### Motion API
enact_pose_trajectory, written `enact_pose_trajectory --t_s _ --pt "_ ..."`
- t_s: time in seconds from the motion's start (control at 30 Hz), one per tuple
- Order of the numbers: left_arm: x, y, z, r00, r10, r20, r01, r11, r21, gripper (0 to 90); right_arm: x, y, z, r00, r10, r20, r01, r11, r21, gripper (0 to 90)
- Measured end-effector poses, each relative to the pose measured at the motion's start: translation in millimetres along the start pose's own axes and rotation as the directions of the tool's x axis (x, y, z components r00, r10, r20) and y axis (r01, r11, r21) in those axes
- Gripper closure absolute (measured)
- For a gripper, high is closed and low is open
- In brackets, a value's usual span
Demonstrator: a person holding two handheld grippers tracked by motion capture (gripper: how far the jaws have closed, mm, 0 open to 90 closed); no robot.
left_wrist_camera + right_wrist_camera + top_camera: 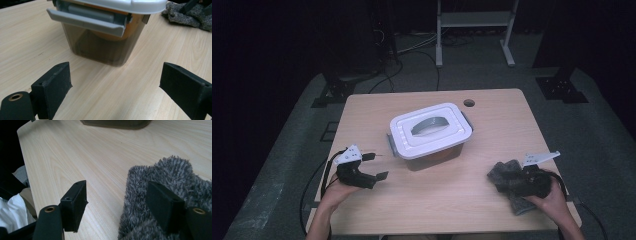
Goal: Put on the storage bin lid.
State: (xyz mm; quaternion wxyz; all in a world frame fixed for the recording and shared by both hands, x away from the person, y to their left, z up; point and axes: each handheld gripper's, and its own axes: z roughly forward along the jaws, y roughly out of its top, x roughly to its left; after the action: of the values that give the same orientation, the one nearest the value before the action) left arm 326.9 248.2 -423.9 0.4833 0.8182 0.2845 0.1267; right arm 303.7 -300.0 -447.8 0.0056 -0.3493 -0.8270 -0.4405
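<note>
Near the desk's (377, 107) right front corner, the right gripper (120, 205) stands spread over the grey fluffy cloth (160, 180), apparently ready to pinch it, while the left gripper (115, 85), equally spread, faces the lidded box (430, 132) mid-desk.

Lidded box (430, 131) standing mid-table, blocking straight path between sides; its grey latch (86, 21) sticking out toward left gripper (374, 166). Bare wood lying open between box and near edge. Grey fuzzy cloth (507, 175) occupying near right, one jaw of right gripper (117, 206) resting on it
</note>
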Motion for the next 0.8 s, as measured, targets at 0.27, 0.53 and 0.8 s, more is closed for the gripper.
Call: enact_pose_trajectory --t_s 0.27,0.53,0.8 --pt "0.4 -9.6 0.1 0.9999 -0.012 -0.006 0.012 0.9999 0.012 9.4 0.2 -0.2 -0.1 1.0000 0.002 0.000 -0.002 1.0000 0.002 32.4" --pt "-0.7 -16.2 0.9 0.9999 -0.006 -0.013 0.006 0.9994 0.033 9.4 0.4 -0.8 -0.3 1.0000 -0.001 0.000 0.001 1.0000 0.001 32.4" --pt "-2.3 -24.2 1.2 0.9998 -0.006 -0.019 0.007 0.9991 0.043 9.3 0.9 -1.6 -1.1 1.0000 0.003 0.002 -0.003 1.0000 -0.001 32.4"
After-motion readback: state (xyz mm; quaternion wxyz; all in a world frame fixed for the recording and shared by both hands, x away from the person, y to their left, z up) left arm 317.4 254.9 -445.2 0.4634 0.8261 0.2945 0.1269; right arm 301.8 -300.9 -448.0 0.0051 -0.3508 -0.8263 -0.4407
